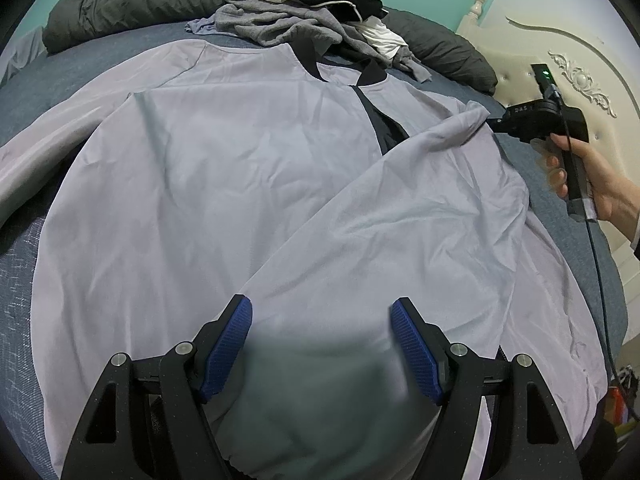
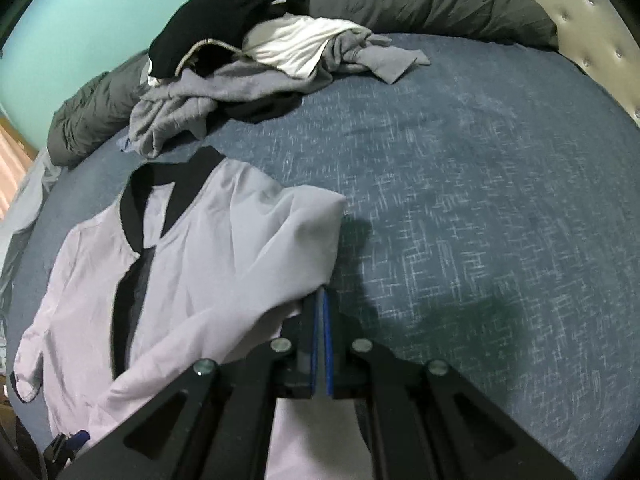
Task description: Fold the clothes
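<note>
Right gripper (image 2: 321, 296): blue ribbed pads pressing together, pinching a gathered fold of the pale lilac jacket (image 1: 248, 184) at its right shoulder edge and lifting that cloth slightly off the bed (image 2: 480, 208). Seen from the left wrist view, this gripper (image 1: 494, 122) is being held by a bare hand (image 1: 588, 176) around its black handle, a thin cable trailing down from it.

Left gripper (image 1: 321, 344): jaws standing wide apart, blue ribbed pads (image 1: 228, 350) hovering over the jacket's lower hem area; whether they are touching the cloth cannot be told. A blurred grey-green patch is sitting between the fingers.

Jacket: thin, smooth, lightly creased woven fabric, lying front-up and spread broadly across the bed, with a black ribbed collar (image 1: 310, 60) and a dark opening running down from the neck. One sleeve is stretching out toward the left edge of the left wrist view.

Bed: blue sheet with a pale crosshatch weave.

Clothes pile (image 1: 316, 12): crumpled grey knit, white and black garments heaping just beyond the collar.

Dark grey quilt (image 1: 116, 8): bunching along the far edge against a turquoise wall.

Cream headboard (image 1: 560, 64): carved scroll ornament, padded and studded.
</note>
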Tool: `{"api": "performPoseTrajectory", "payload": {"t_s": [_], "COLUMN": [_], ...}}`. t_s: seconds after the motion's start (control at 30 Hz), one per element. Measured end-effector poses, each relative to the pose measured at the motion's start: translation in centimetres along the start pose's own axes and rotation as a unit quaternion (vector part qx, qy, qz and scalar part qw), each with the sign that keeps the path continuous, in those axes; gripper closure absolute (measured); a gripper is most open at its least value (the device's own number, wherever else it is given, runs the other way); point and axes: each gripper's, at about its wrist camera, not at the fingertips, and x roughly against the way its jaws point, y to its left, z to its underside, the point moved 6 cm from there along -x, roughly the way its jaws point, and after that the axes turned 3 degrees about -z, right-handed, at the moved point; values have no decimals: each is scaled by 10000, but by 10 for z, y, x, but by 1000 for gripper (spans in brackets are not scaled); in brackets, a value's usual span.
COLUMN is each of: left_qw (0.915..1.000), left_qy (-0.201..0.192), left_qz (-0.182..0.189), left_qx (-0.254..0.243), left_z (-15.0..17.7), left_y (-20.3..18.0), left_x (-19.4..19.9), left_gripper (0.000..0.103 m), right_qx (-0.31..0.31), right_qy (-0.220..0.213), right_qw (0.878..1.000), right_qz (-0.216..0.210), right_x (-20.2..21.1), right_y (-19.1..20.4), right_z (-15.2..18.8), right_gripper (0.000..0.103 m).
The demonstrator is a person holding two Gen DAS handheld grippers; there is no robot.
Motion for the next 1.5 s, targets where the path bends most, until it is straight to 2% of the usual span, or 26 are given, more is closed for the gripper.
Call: {"api": "performPoseTrajectory", "payload": {"t_s": [0.07,0.17,0.27,0.43,0.6,0.7,0.93,1.2,1.47,1.5], "left_qw": [10000,10000,10000,10000,10000,10000,10000,10000,10000,10000], "left_qy": [-4,-9,-14,-11,-7,-1,8,6,14,17], "left_qz": [0,-13,-24,-41,-49,-43,-35,-19,-39,-34], "left_qx": [4,-5,-4,-11,-24,-35,-44,-70,-89,-69], "left_z": [0,0,0,0,2,3,4,3,2,2], "left_y": [0,-1,-1,-3,-2,-2,-2,-3,-5,-4], "left_x": [0,0,0,0,-1,-1,-2,-3,-6,-6], "left_gripper": [27,27,27,27,27,27,27,27,27,27], "right_qx": [-101,-143,-232,-534,-990,-1030,-591,240,1062,1057], "right_qy": [-64,1,81,65,-17,-58,-172,115,408,470], "right_qw": [9998,9993,9990,9985,9945,9941,9978,9985,9862,9863], "right_qz": [-171,-352,-375,-139,-341,-331,-238,477,1207,1173], "right_x": [7,5,-4,-21,-33,-35,-32,-23,-14,-15], "right_y": [-1,1,2,-12,-20,-17,-4,-3,-2,-2], "right_z": [4,10,10,-4,-19,-29,-50,-48,-47,-47], "right_gripper": [98,89,88,88,88,88,88,97,97,97]}}
